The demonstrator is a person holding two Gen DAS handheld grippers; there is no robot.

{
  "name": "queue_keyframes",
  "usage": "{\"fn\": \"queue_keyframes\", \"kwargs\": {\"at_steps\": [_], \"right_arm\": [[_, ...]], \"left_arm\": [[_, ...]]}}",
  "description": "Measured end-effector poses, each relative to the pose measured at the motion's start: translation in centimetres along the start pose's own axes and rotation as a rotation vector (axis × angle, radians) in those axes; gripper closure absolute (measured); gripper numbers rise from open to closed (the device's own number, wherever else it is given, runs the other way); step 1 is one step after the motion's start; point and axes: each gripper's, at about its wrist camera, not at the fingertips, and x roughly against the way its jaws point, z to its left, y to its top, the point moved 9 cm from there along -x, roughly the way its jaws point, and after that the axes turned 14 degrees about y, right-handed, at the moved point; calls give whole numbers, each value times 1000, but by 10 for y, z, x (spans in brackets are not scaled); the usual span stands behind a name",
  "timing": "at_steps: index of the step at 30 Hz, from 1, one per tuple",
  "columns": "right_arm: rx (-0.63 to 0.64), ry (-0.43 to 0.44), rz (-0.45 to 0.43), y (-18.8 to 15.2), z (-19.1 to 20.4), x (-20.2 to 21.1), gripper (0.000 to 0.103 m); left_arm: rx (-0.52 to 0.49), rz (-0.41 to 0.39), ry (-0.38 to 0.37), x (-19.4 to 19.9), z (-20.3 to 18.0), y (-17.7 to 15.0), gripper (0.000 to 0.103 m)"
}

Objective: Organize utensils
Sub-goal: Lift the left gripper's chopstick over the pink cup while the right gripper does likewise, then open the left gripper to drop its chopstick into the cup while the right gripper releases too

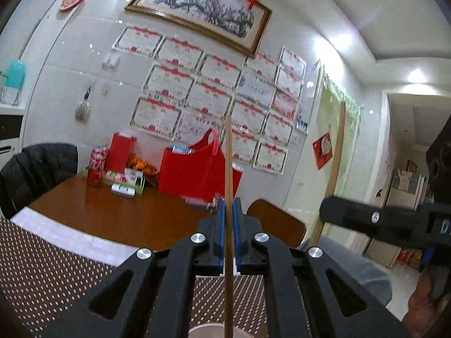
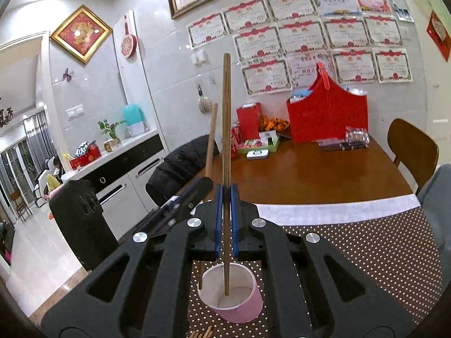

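Fingers: right fingers (image 2: 227, 205) clenched on one upright chopstick (image 2: 226, 129), long axis vertical, lower tip inside the pink cup (image 2: 239, 307) directly beneath, on the dotted mat (image 2: 366, 253) over the counter (image 2: 310, 174). Left fingers (image 1: 230, 219) clenched on a second chopstick (image 1: 228, 163), also upright, beside the cup. Right hand judged nearer to release.

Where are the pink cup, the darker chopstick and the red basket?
pink cup (image 2: 248, 314): right wrist view, on its pink outer wall.
darker chopstick (image 2: 226, 112): right wrist view, on its upper shaft.
red basket (image 2: 327, 118): right wrist view, on its front face.
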Motion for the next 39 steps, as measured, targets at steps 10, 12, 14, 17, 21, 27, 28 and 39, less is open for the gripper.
{"fn": "queue_keyframes", "kwargs": {"at_steps": [10, 12, 14, 17, 21, 27, 28, 39], "right_arm": [[-64, -32, 57, -25, -18, -11, 65], [-79, -44, 0, -23, -20, 2, 5], [-90, -56, -35, -20, -20, 16, 5], [-121, -69, -63, -19, -22, 35, 5], [-127, -90, -75, -21, -16, 57, 5], [-127, -109, -88, -26, -2, 90, 5], [-124, -110, -87, -27, 1, 95, 5], [-111, -170, 65, -93, 34, 143, 5]], "left_arm": [[-45, 120, 66, -12, 17, -42, 69], [-44, 138, 92, -5, 23, -40, 27], [-57, 107, 107, 13, 28, -32, 27], [-89, 107, 145, 35, 33, -21, 21], [-123, 83, 176, 72, 35, -4, 19], [-141, 45, 176, 128, 34, 12, 18], [-143, 42, 176, 135, 34, 13, 18], [-166, 168, 223, 209, 41, -15, 18]]}}
